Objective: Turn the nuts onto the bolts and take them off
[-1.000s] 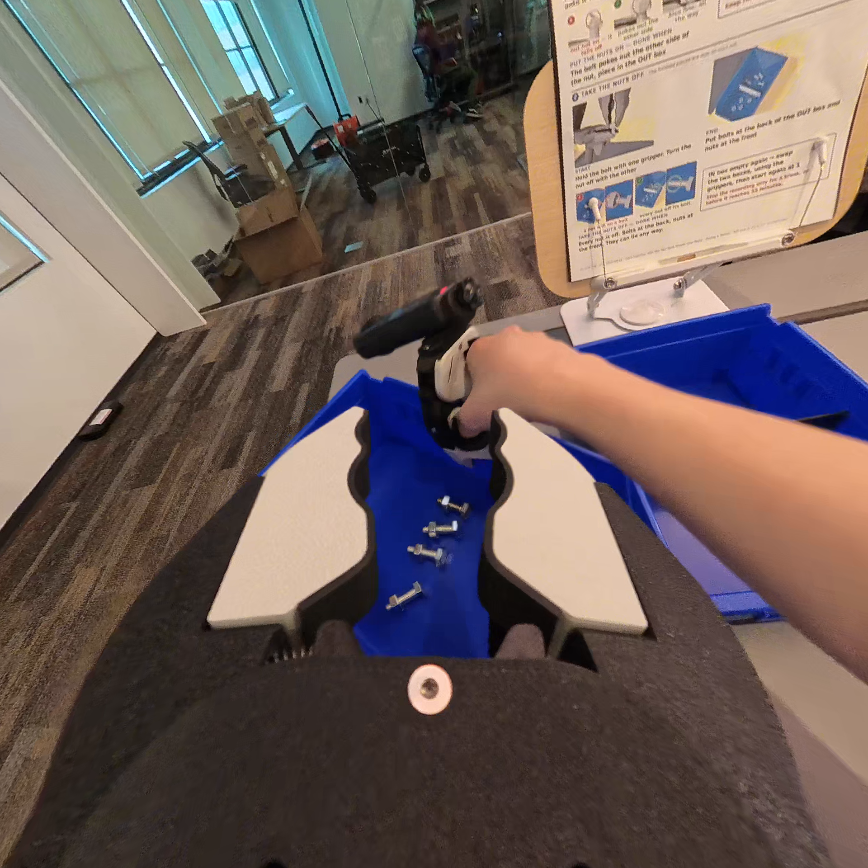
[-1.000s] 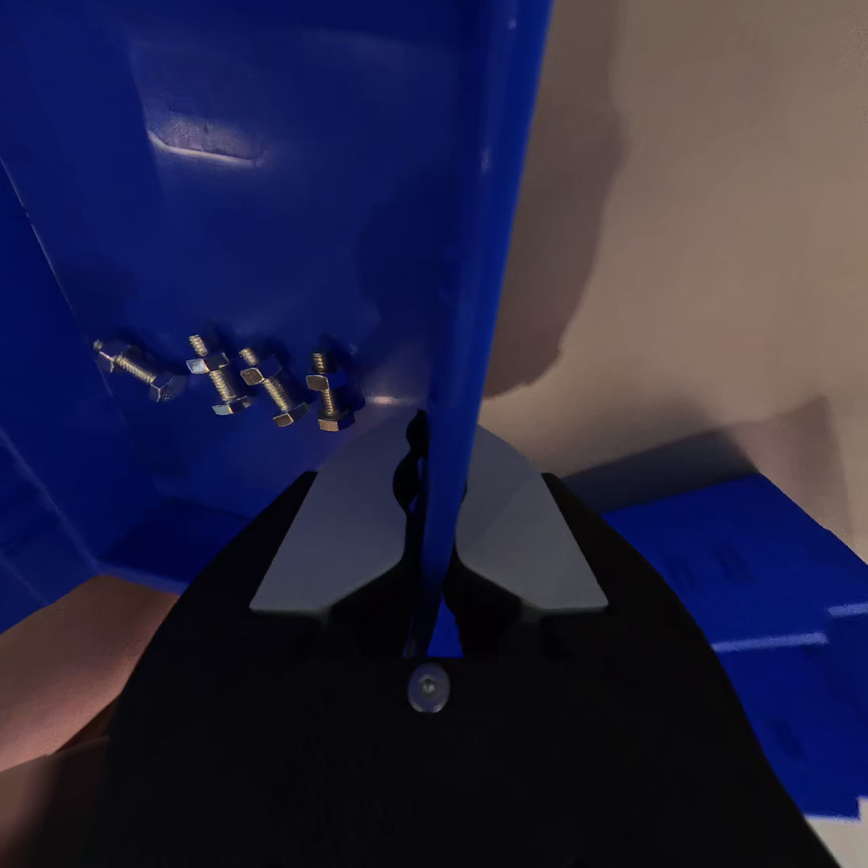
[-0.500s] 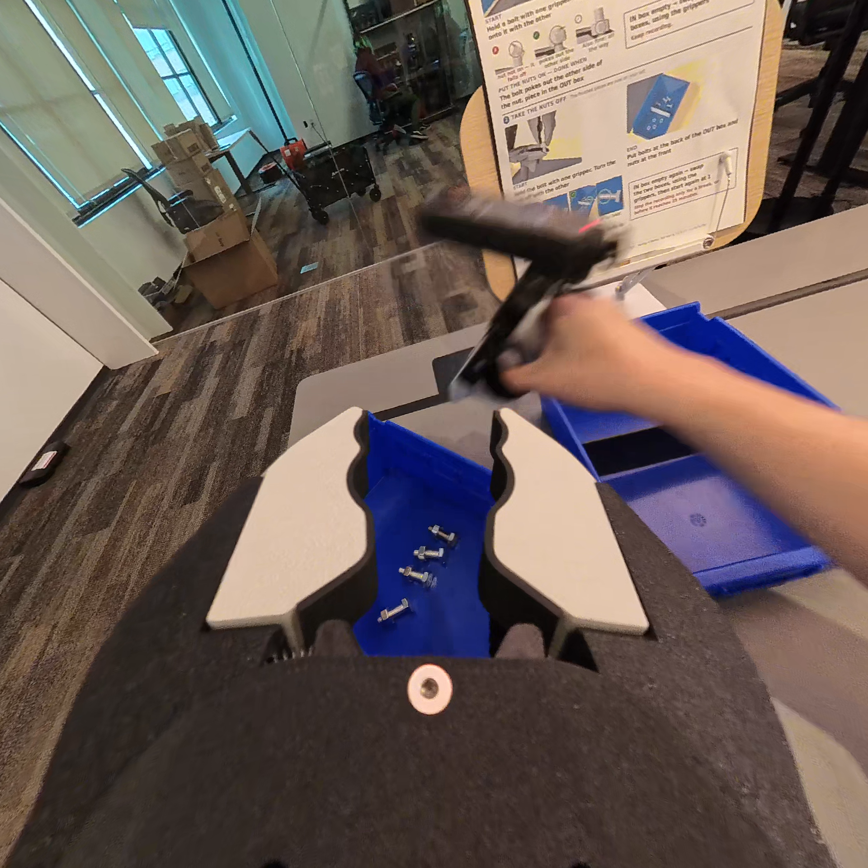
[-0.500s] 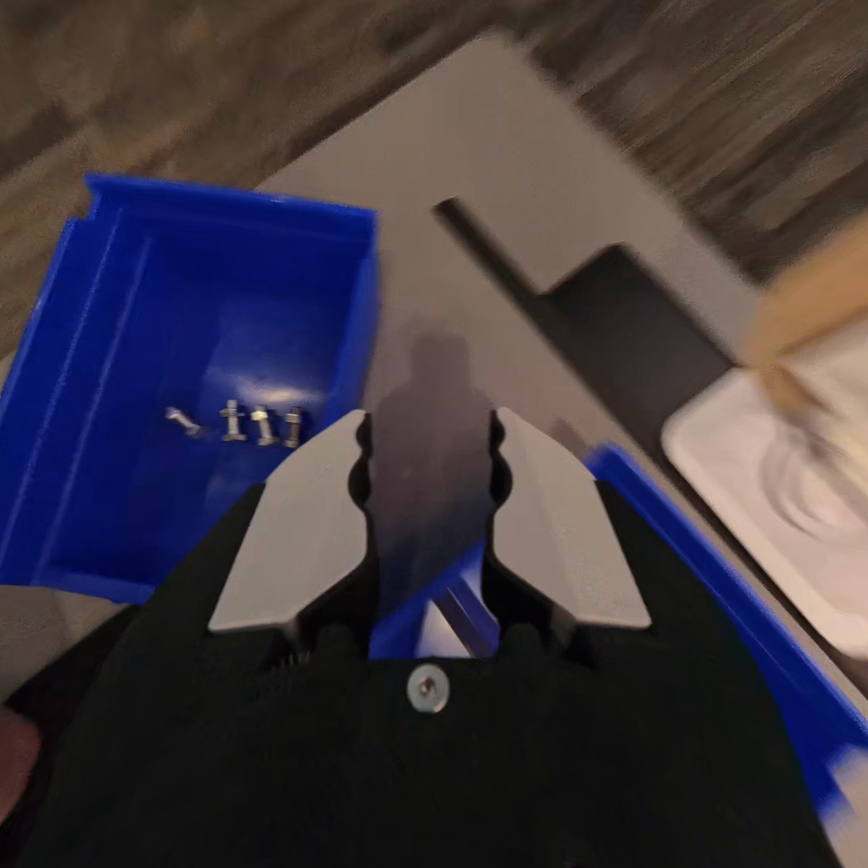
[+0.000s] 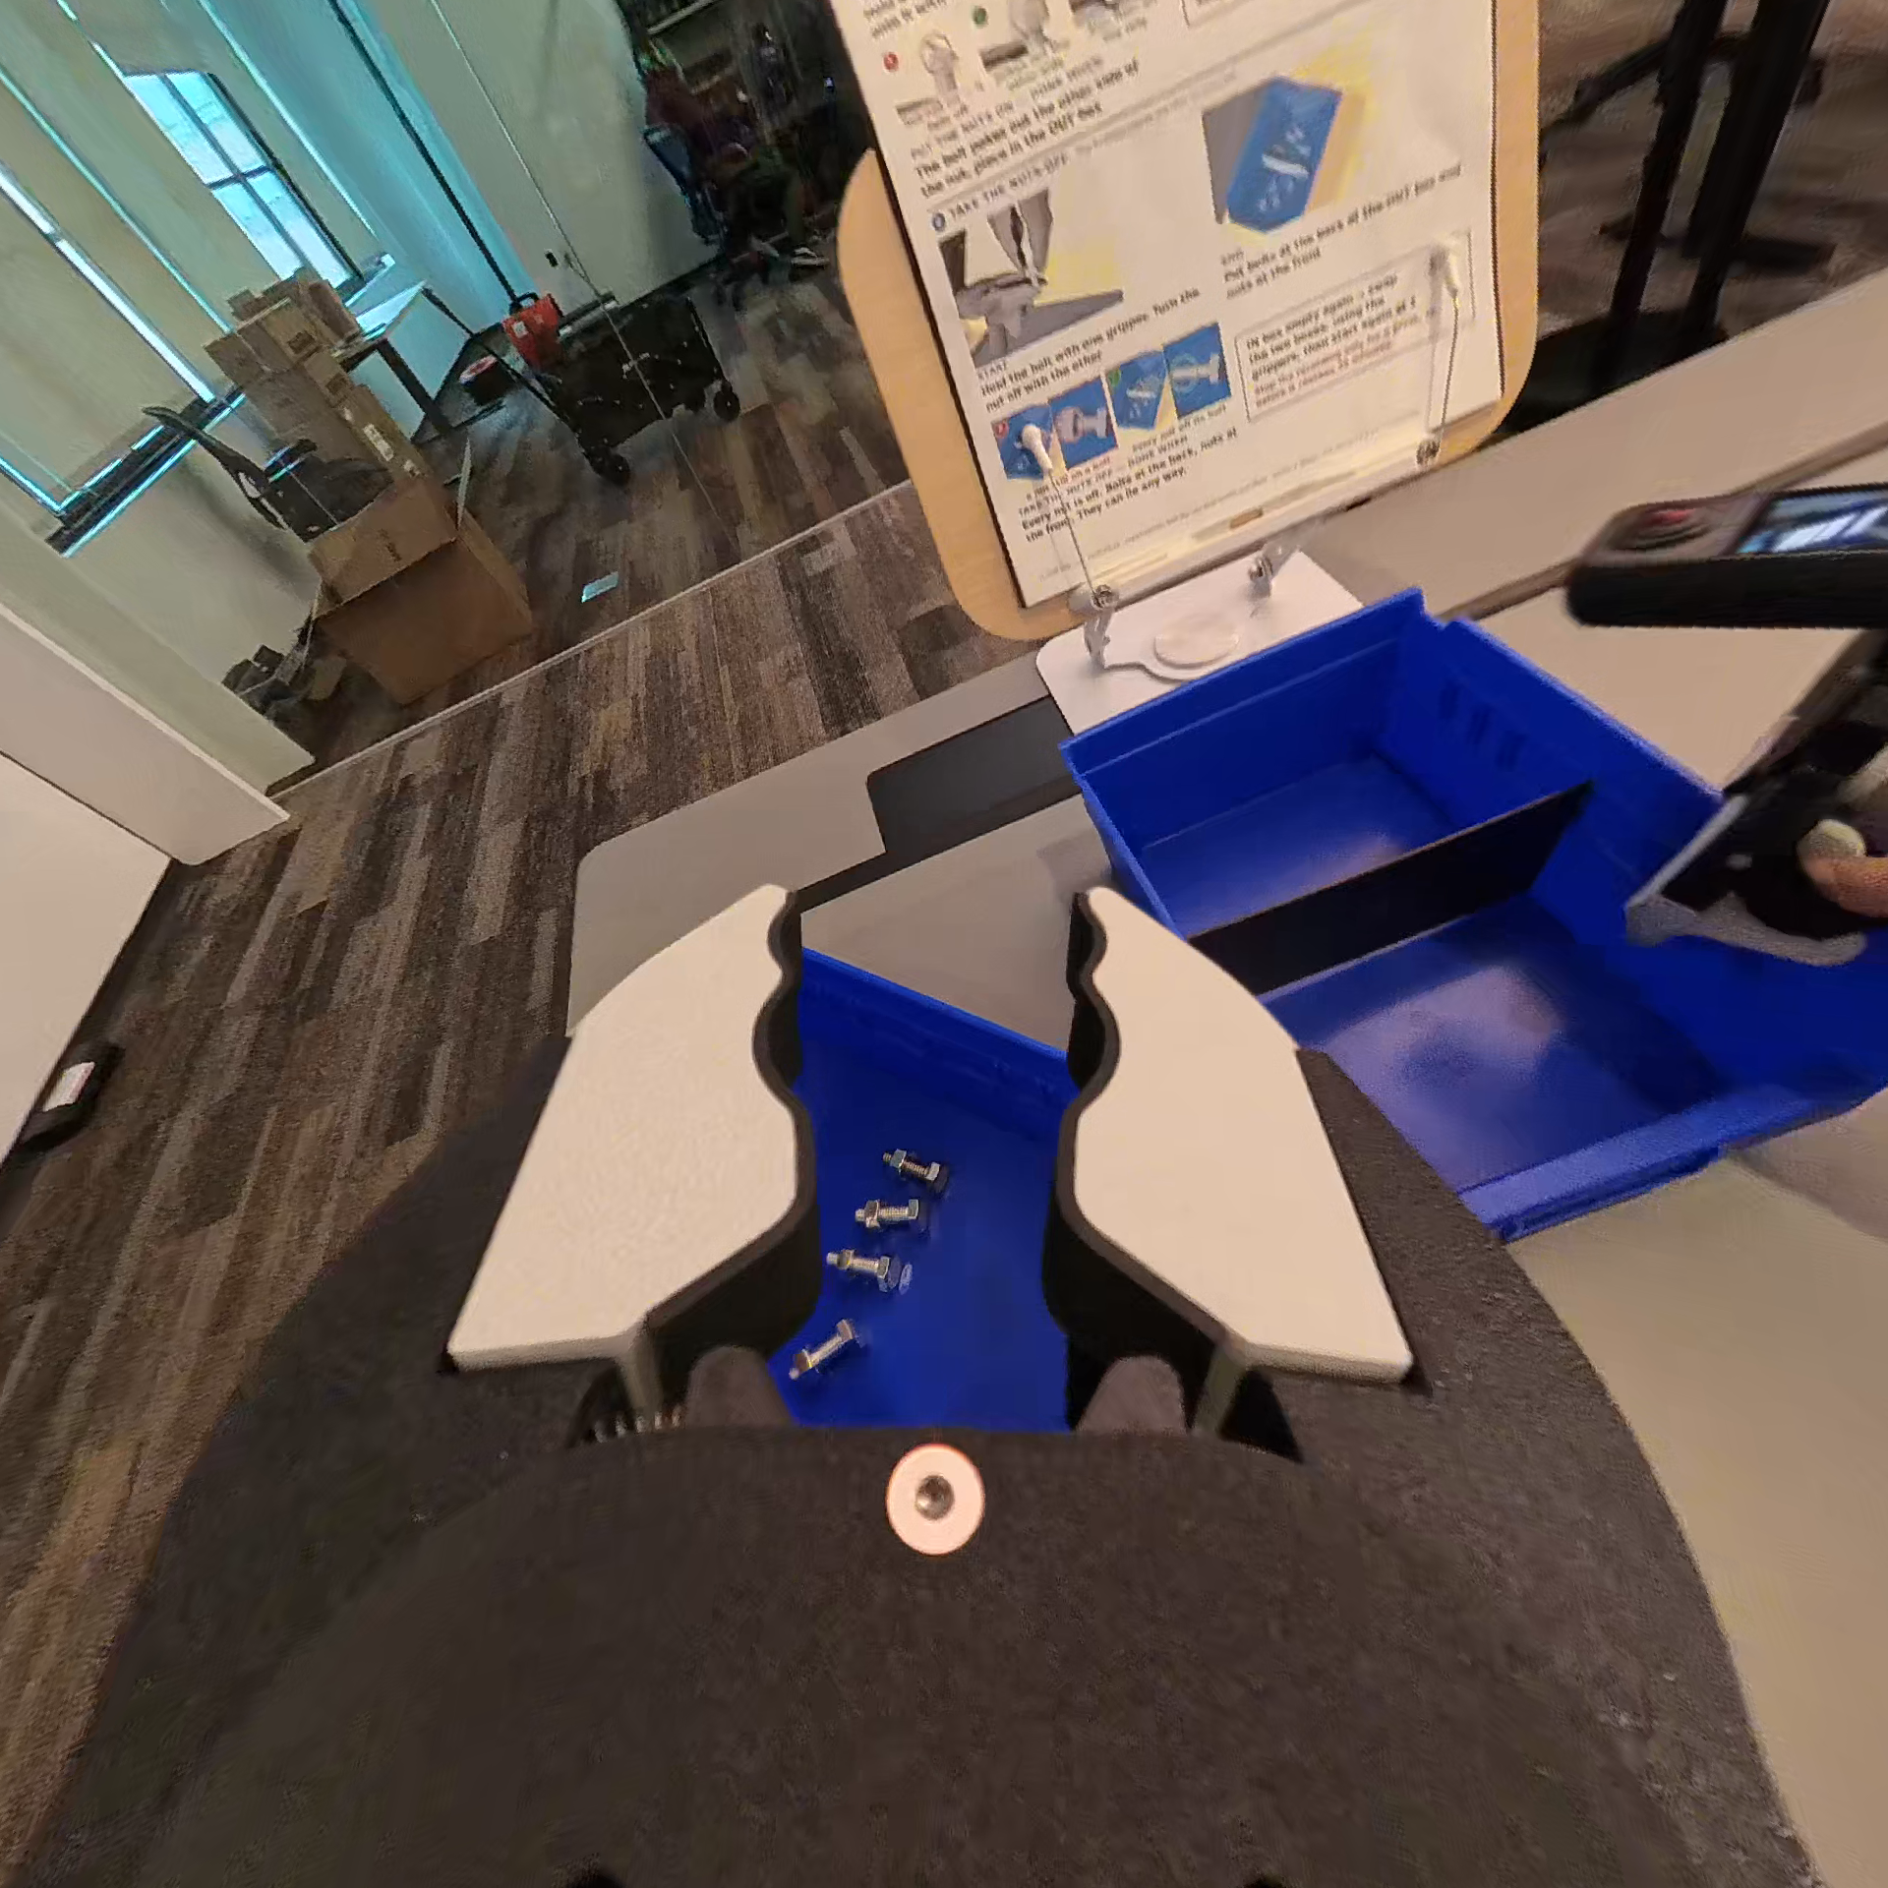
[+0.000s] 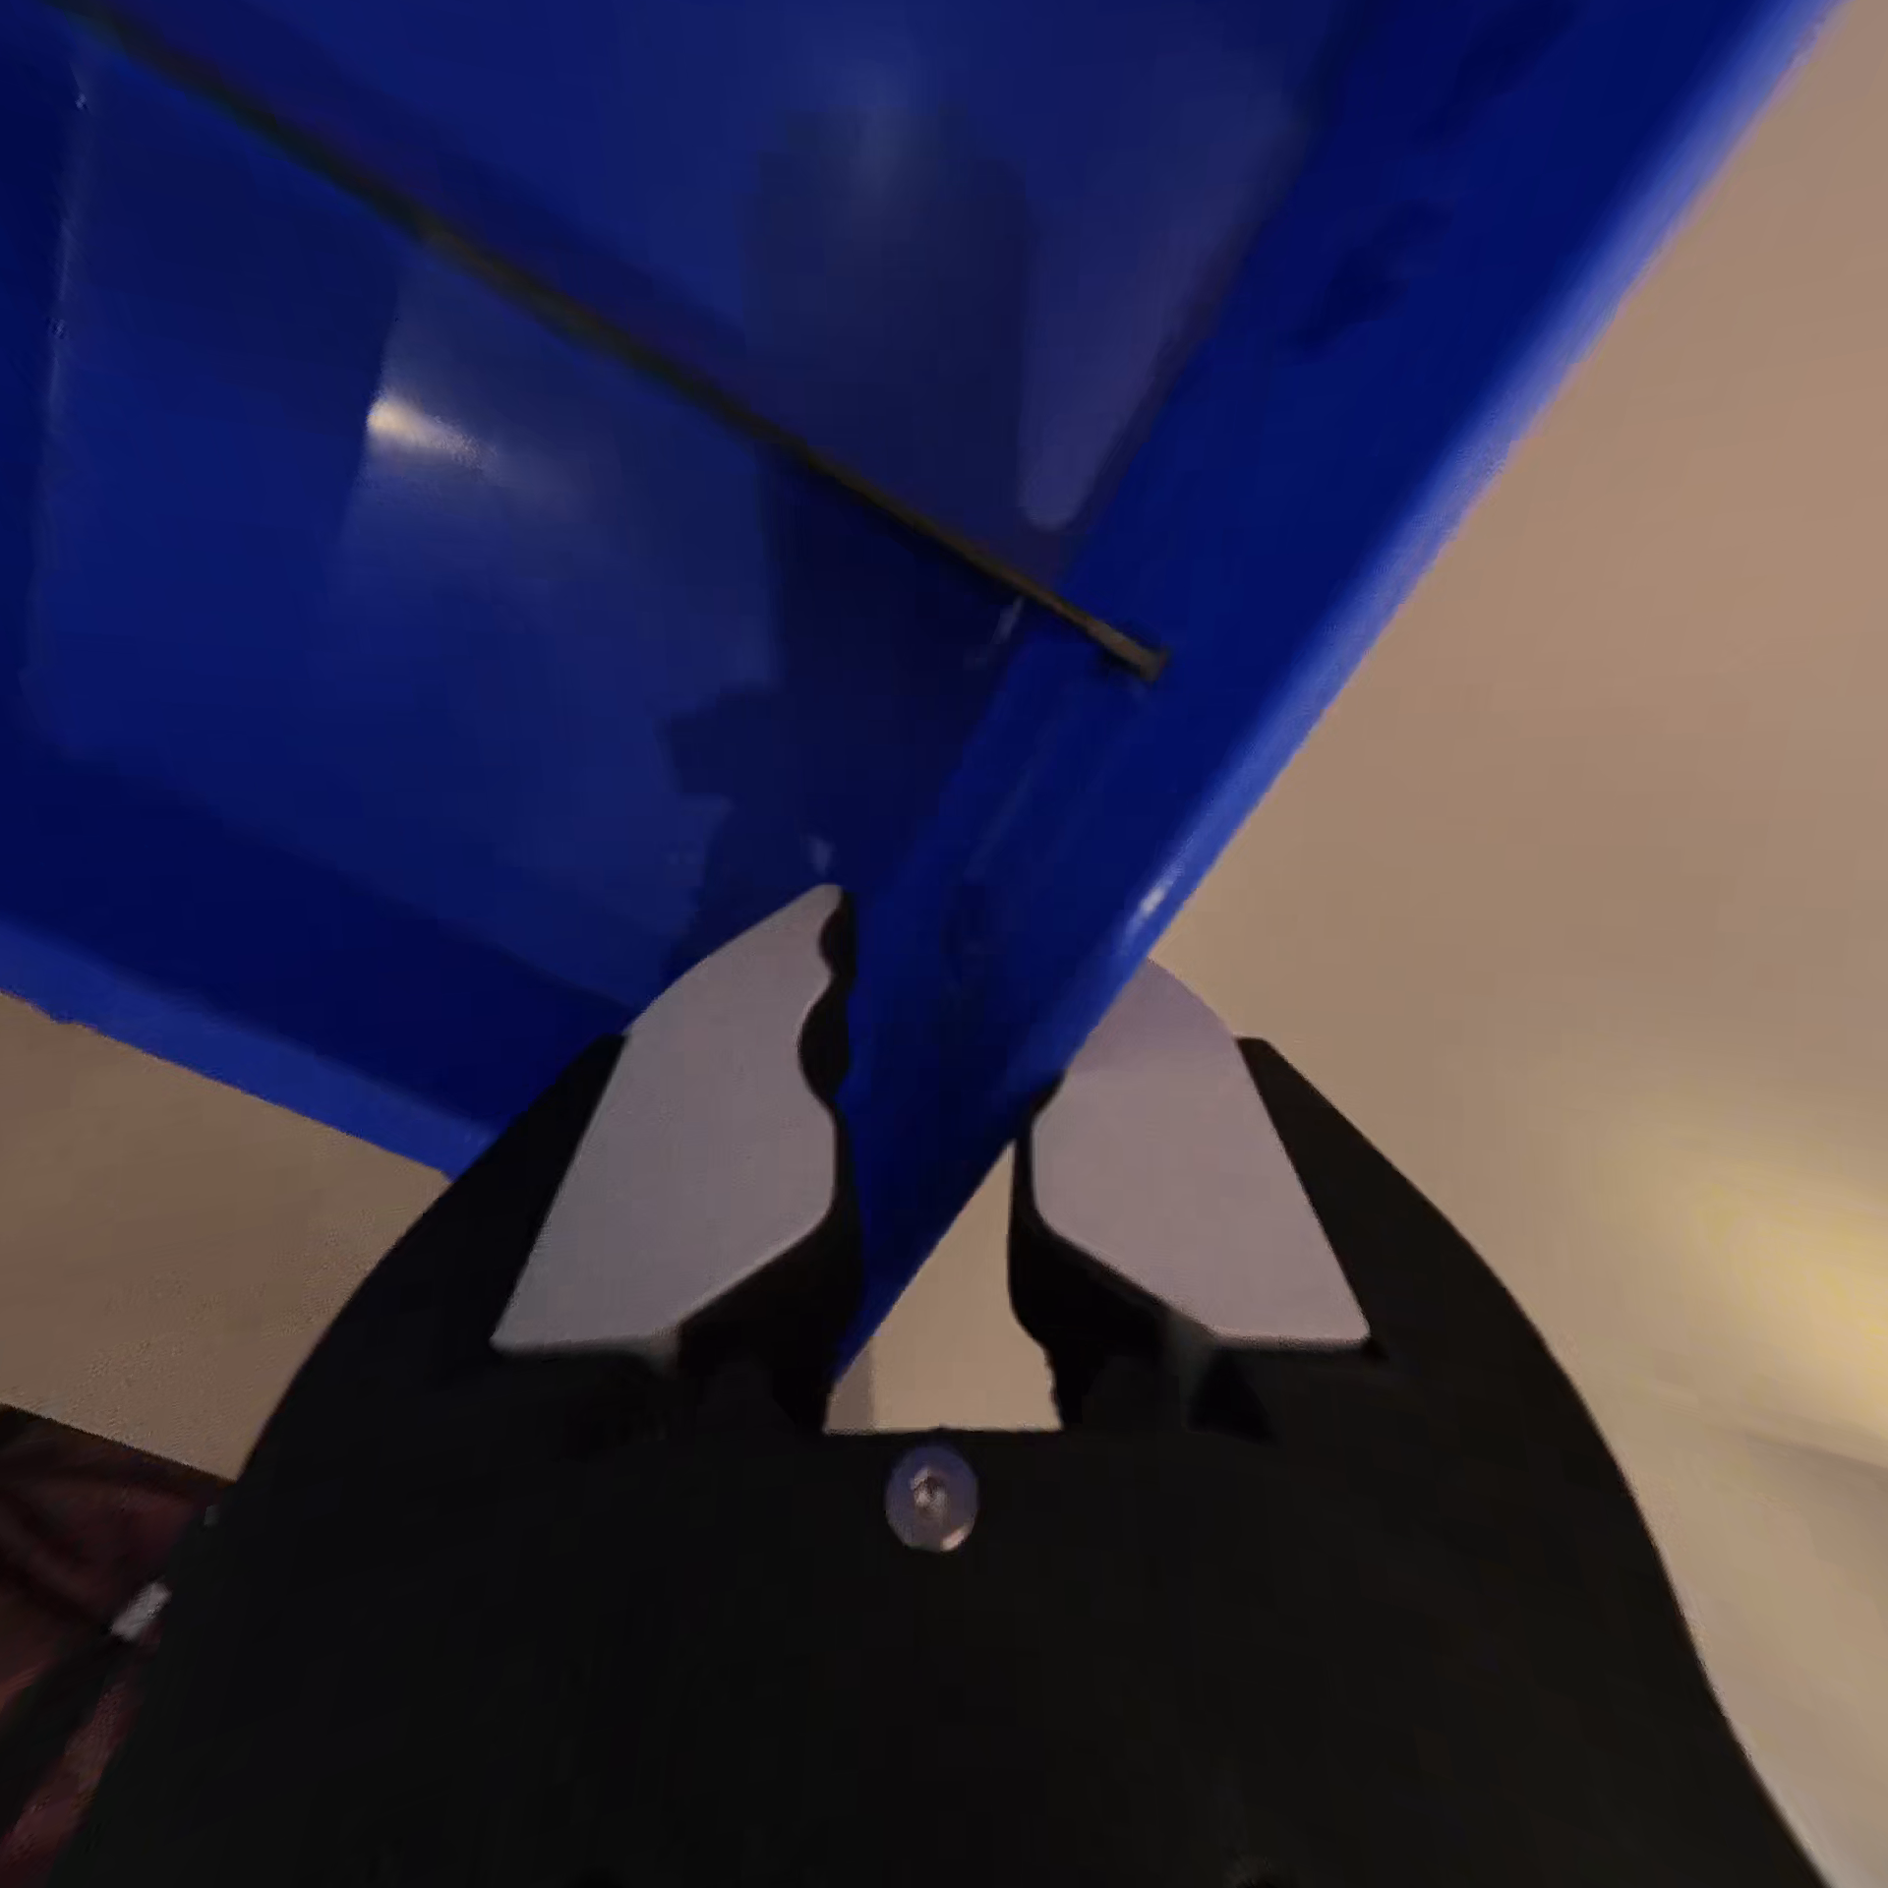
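In the left wrist view, the left gripper (image 5: 930,1103) fills the lower half of the frame, its jaws spread wide and released, with nothing between them. Through the gap, at the centre of the frame, shows the floor of a small blue bin (image 5: 919,1032) that stands on the grey bench (image 5: 715,848). Four bolts (image 5: 884,1267), each with a nut on it, lie in a loose row on that floor, well apart from the jaw tips.

To the right of centre stands a second, larger blue bin (image 5: 1532,1195), just beside the first. A black divider (image 5: 1400,889) crosses it and splits it into a front and a back compartment; both look bare. At the right edge of the frame the right gripper (image 5: 1727,930) reaches down to that bin's right wall, with a black camera mount above it and a fingertip of the person's hand (image 5: 1849,879) showing.

In the right wrist view, the right gripper (image 6: 935,1022) sits at the lower centre with the blue bin's wall (image 6: 981,1001) running up between its jaws. The left jaw lies against the wall, while a small gap shows by the right one, so I cannot tell whether it grips the wall. The black divider (image 6: 613,347) crosses the upper left as a thin dark line.

Farther off, at the upper right of the left wrist view, an instruction board (image 5: 1175,307) on a white stand rises behind the bins. Beyond it, in the upper left, are a wood-pattern floor (image 5: 358,919), cardboard boxes (image 5: 388,552) and a black cart (image 5: 654,378) by the windows.
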Tool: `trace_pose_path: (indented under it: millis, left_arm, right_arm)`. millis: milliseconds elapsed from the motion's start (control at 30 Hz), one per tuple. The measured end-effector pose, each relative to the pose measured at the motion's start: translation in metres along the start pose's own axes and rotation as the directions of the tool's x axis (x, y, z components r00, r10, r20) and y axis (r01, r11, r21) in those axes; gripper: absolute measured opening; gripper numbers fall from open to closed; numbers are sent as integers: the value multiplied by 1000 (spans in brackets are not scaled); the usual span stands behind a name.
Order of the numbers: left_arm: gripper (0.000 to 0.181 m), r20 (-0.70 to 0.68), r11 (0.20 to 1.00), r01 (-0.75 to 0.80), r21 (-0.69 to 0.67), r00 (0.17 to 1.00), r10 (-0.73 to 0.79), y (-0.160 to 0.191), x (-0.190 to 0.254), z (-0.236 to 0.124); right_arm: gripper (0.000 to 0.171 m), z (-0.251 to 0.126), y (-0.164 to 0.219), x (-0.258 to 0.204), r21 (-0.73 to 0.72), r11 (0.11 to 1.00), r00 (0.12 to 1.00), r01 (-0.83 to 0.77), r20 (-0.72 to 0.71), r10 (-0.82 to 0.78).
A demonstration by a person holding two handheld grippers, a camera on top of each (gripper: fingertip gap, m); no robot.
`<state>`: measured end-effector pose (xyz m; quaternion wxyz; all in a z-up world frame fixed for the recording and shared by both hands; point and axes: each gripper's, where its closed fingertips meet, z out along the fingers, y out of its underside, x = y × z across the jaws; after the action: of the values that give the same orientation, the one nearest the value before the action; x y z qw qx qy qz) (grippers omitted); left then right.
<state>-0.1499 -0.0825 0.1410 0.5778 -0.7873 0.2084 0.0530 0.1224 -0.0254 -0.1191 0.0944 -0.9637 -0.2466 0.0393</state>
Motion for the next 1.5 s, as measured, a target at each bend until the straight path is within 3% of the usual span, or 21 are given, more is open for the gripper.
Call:
trace_pose_path:
  millis: [67, 267, 533, 767, 1233, 1400, 1433, 1500]
  left_arm:
    - [50, -4, 1000, -17, -15, 1000, 17, 1, 5, 3]
    - [50, -16, 1000, -11, -27, 1000, 10, 1, 10, 10]
    - [49, -15, 998, -12, -64, 1000, 11, 3, 13, 24]
    - [49, 31, 997, -16, -70, 999, 18, -1, 11, 30]
    - [53, 160, 991, 110, -80, 982, -97, 9, -31, 15]
    - [66, 243, 970, 136, -201, 966, -85, 62, -57, 13]
    - [71, 266, 962, 159, -222, 959, -98, 76, -65, 12]
    - [77, 308, 941, 233, -244, 939, -153, 106, -80, 7]
  right_arm:
    - [10, -2, -3, 6, -22, 998, 998, -59, 28, 60]
    - [7, -6, 14, 75, -37, 992, 988, -117, 97, 120]
    - [9, -28, 111, 215, -58, 950, 951, -307, 14, 309]
    - [7, -43, 181, 294, -74, 890, 893, -450, -36, 448]
    - [7, -46, 203, 319, 9, 822, 822, -569, 4, 569]
    - [7, -46, 205, 319, 51, 832, 834, -552, 43, 551]
    - [11, -47, 204, 319, 72, 838, 841, -541, 44, 540]
    - [36, -53, 201, 326, 147, 845, 855, -514, 8, 519]
